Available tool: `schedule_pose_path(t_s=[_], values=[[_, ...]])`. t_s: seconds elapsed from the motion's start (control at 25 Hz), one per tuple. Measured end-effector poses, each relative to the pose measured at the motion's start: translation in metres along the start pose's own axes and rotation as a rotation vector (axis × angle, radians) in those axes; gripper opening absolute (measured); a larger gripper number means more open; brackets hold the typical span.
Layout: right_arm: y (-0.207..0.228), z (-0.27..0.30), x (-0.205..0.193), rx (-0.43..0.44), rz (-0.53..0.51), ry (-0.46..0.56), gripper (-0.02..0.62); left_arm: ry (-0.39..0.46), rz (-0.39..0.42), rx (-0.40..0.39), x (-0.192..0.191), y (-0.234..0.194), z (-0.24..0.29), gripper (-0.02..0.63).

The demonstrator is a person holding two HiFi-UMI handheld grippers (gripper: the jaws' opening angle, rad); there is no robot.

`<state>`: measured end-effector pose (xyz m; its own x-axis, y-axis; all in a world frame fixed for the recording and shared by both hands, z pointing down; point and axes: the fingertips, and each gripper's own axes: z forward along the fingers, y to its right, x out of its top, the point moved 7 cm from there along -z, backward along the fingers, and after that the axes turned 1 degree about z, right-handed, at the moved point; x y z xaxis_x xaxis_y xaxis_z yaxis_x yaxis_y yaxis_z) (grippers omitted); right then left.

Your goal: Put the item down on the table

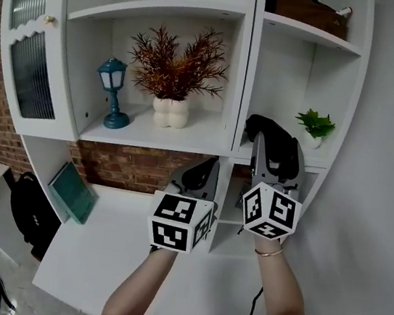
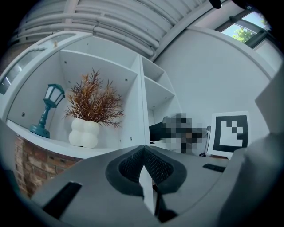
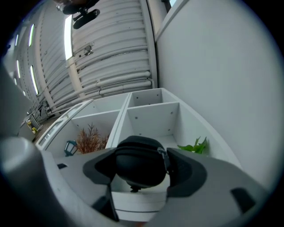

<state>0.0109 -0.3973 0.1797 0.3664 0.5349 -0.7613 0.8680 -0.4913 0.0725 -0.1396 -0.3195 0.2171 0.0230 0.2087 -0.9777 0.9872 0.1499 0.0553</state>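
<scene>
Forearms rise from the near edge in the head view. At right, the right gripper clamps a rounded black zippered case before white shelves, well above the white bench.

Left gripper view: the left gripper is closed and empty.

Right gripper view: the case sits wedged between the jaws.

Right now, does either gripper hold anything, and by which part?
The right gripper clamps a black zippered case by its two rounded sides. The left gripper is shut, holding nothing.

The right gripper holds a black case up before the white shelves — near a small green plant. The left gripper hangs lower, over the white table.
</scene>
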Motion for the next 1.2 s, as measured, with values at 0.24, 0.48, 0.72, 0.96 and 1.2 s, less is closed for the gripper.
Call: schedule_pose_path(t_s=[0.24, 0.48, 0.72, 0.96, 1.2], values=[[-0.004, 0.003, -0.013, 0.009, -0.060, -0.055, 0.319, -0.005, -0.007, -0.003, -0.004, 0.000, 0.003, 0.000], [-0.004, 0.005, -0.021, 0.020, -0.087, -0.100, 0.319, -0.007, -0.011, -0.005, -0.005, -0.001, 0.008, 0.000], [-0.005, 0.010, -0.023, 0.027, -0.123, -0.137, 0.319, -0.018, -0.018, 0.000, -0.010, -0.005, 0.011, 0.000], [-0.006, 0.013, -0.025, 0.030, -0.158, -0.158, 0.321, -0.024, -0.023, -0.001, -0.014, -0.006, 0.012, 0.000], [-0.007, 0.017, -0.027, 0.037, -0.174, -0.180, 0.325, -0.026, -0.030, -0.003, -0.013, -0.007, 0.010, 0.000]])
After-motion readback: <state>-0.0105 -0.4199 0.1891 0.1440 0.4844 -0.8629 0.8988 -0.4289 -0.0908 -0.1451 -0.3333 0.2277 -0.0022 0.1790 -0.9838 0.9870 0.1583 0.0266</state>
